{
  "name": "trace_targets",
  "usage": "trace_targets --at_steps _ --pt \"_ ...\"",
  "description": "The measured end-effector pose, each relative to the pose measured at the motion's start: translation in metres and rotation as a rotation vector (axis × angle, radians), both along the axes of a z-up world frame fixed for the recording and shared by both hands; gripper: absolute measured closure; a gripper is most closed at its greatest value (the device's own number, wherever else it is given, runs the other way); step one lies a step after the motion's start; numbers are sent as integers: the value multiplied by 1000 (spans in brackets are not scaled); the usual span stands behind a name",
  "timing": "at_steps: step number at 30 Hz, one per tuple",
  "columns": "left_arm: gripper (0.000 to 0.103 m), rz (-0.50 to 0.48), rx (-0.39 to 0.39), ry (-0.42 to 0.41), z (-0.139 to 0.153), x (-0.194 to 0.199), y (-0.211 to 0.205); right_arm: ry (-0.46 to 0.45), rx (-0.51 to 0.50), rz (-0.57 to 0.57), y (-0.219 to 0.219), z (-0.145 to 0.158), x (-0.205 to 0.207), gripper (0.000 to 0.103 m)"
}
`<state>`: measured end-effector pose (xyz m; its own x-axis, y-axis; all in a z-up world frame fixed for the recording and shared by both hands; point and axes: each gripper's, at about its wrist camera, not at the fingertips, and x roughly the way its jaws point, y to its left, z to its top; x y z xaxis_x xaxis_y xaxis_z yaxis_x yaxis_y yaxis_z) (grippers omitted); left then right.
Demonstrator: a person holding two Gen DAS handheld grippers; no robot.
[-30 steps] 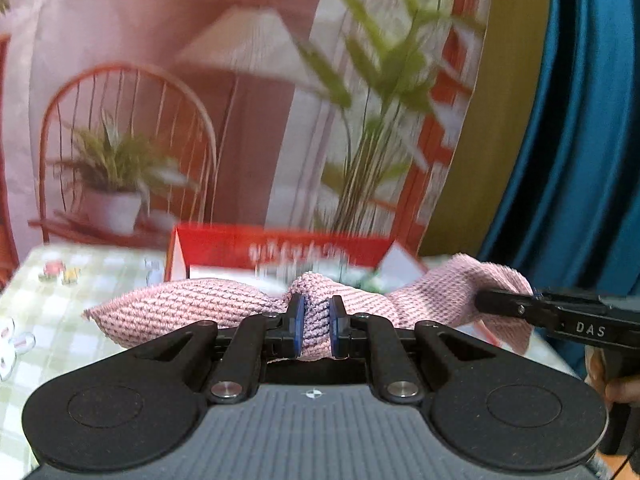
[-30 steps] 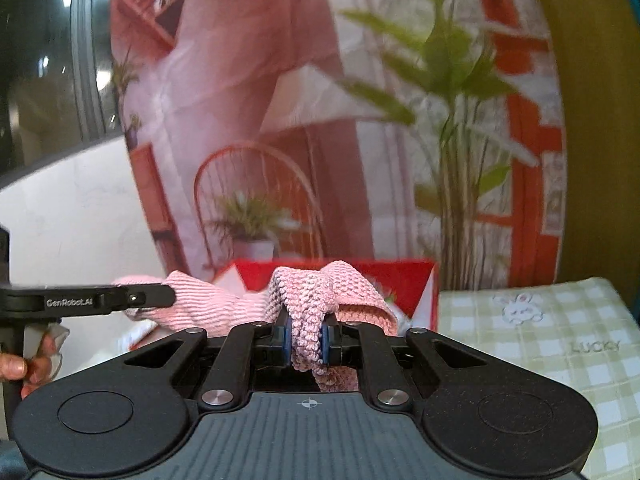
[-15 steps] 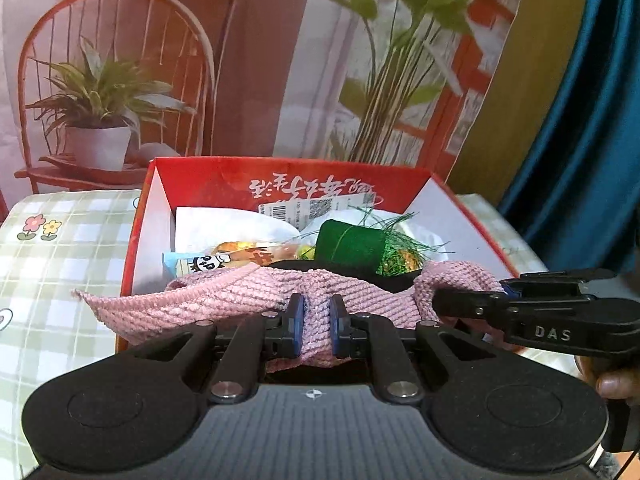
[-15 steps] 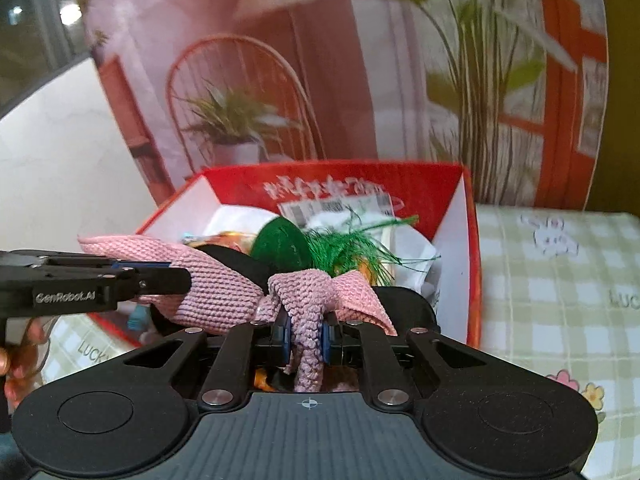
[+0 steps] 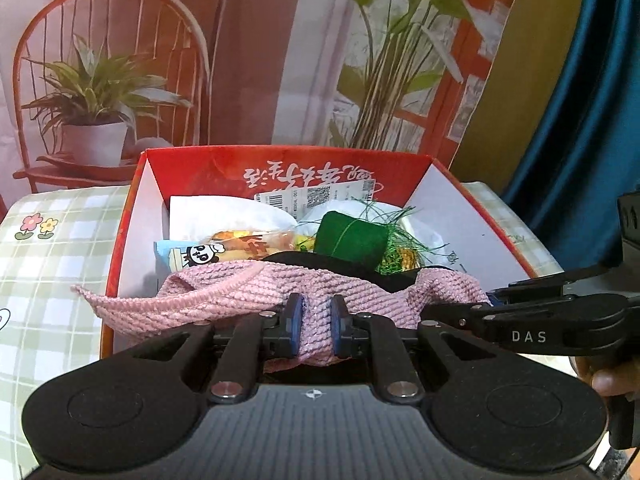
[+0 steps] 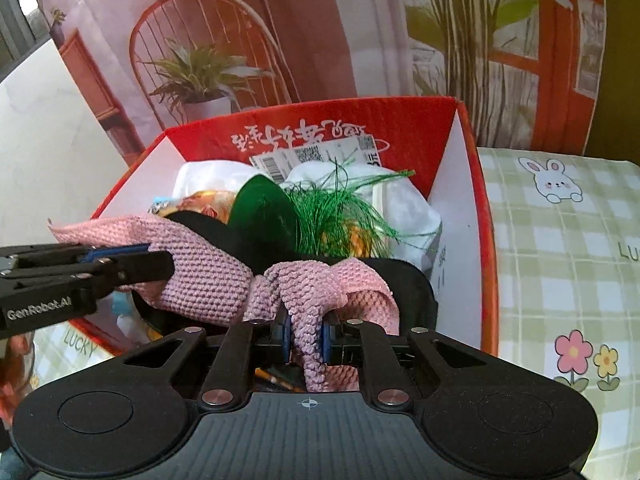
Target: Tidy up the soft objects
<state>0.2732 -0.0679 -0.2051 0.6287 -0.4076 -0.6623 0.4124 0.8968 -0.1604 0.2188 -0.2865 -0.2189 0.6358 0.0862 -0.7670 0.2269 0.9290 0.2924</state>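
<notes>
Checked green tablecloth covers the surface ahead of both tools, before a printed backdrop of chair and plants. Directly ahead sits the red box, already holding a white bag, snack packets, a green tasselled item and a black piece. Pink knitted cloth is stretched over the box's near edge, between the tools. Left gripper is clamped narrow on its middle; right gripper pinches a bunched end. Judged nearly placed: release and tucking remain.
</notes>
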Motion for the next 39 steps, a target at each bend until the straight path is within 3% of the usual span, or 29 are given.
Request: trace_targets --at_steps 2,4,6,9,12,16,25,33,39 --pt "75 0 -9 -9 2 -5 2 3 -16 0 2 2 -4 90" --pt "43 -5 -2 -30 5 -12 1 2 -13 -17 3 4 -9 88" --pt "23 4 15 -62 9 -19 0 -3 -21 -27 4 7 -14 85" --pt "7 31 57 -119 17 -31 -1 -17 -68 -32 8 14 -21 78" --pt "0 58 59 -139 24 -37 3 -39 -124 -20 14 22 -28 68" --pt "0 135 96 -138 32 -42 8 -76 -155 -11 20 32 -39 42" --pt "0 214 142 -115 44 -54 22 -151 -194 -7 32 56 -57 4" --pt "0 143 21 -214 66 -85 38 -222 -218 -50 35 84 -80 0" --pt "0 163 -50 -273 89 -112 44 -299 -214 -80 39 112 -108 0"
